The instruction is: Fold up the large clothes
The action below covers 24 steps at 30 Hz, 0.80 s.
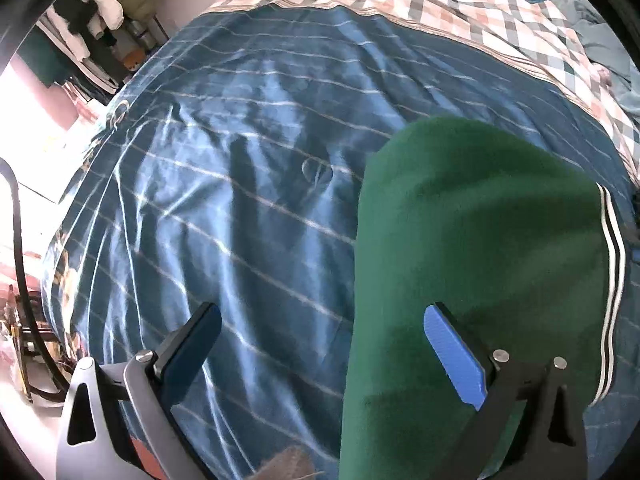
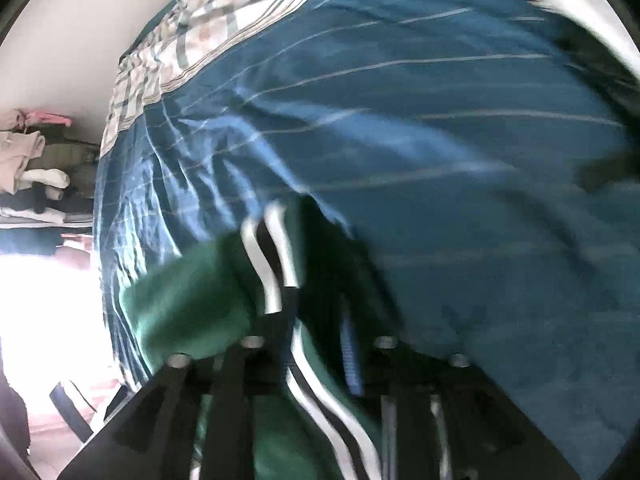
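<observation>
A dark green garment (image 1: 480, 240) with white side stripes (image 1: 612, 280) lies folded in a long band on the blue striped bedsheet (image 1: 240, 200). My left gripper (image 1: 320, 336) hovers above it, open wide; its blue pad (image 1: 452, 356) hangs over the green cloth and the other finger (image 1: 192, 344) over bare sheet. In the blurred right wrist view, my right gripper (image 2: 316, 320) points down at the striped edge of the garment (image 2: 192, 300). Its fingers stand apart with the striped cloth (image 2: 272, 256) showing in the gap between them, and I see no pinch.
A plaid quilt (image 1: 440, 4) covers the far end of the bed, with light blue cloth (image 1: 592, 20) at its right corner. Hanging clothes (image 1: 92, 20) crowd the wall on the left. A black cable (image 1: 16, 220) loops beside the bed's left edge, near a bright floor.
</observation>
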Motion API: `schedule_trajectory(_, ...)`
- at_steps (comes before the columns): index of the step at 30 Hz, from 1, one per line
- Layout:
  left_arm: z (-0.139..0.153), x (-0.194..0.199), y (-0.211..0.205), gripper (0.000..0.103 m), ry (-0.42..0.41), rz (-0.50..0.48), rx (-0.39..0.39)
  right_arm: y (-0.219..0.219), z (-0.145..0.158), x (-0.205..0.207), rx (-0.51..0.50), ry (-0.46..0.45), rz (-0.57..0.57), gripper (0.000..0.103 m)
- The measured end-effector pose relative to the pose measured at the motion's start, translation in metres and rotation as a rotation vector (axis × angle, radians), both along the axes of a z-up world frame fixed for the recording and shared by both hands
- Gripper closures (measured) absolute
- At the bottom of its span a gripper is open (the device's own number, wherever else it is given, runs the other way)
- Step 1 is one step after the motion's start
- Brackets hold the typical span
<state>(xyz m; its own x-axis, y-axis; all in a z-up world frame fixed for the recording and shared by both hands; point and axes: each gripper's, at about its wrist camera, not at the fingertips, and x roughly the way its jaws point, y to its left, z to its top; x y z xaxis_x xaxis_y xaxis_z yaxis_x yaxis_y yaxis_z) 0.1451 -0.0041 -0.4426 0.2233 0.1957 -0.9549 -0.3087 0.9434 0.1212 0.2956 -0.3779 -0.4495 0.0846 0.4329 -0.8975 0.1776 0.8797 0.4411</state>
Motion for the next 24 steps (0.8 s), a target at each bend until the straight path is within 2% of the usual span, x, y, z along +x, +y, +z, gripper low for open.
schedule_trajectory(3,-0.001,-0.012,-0.006,0.0,0.015,0.006,-0.019,-0.023,0.01,-0.058,0.026,0.074,0.012,0.048)
schedule_trajectory(6,-0.006,-0.02,-0.013,0.0,0.034,0.006,-0.036,-0.032,-0.007,-0.096,0.086,0.178,0.024,0.034)
schedule_trajectory(9,-0.015,-0.022,-0.022,0.0,0.061,-0.011,-0.026,-0.013,-0.043,-0.113,0.035,0.263,0.105,0.035)
schedule_trajectory(10,-0.019,-0.022,-0.026,0.0,0.071,-0.021,-0.021,-0.007,-0.05,-0.117,0.02,0.265,0.121,0.039)
schedule_trajectory(11,-0.021,-0.022,-0.028,0.0,0.079,-0.029,-0.015,-0.005,-0.051,-0.12,0.011,0.243,0.121,0.09)
schedule_trajectory(12,-0.021,-0.023,-0.029,0.0,0.083,-0.035,-0.011,-0.002,-0.051,-0.122,0.028,0.22,0.106,0.098)
schedule_trajectory(15,-0.015,-0.023,-0.033,0.0,0.073,-0.053,-0.007,-0.008,-0.03,-0.129,0.032,0.171,0.03,0.099)
schedule_trajectory(18,-0.008,-0.023,-0.036,0.0,0.057,-0.067,-0.011,-0.04,-0.007,-0.151,0.052,0.159,-0.106,0.099)
schedule_trajectory(21,-0.004,-0.018,-0.036,0.0,0.052,-0.069,-0.012,-0.057,-0.028,-0.167,0.027,0.232,-0.149,0.099)
schedule_trajectory(24,0.006,-0.002,-0.028,0.0,0.012,-0.049,0.004,-0.048,-0.061,-0.162,0.02,0.342,-0.092,0.093)
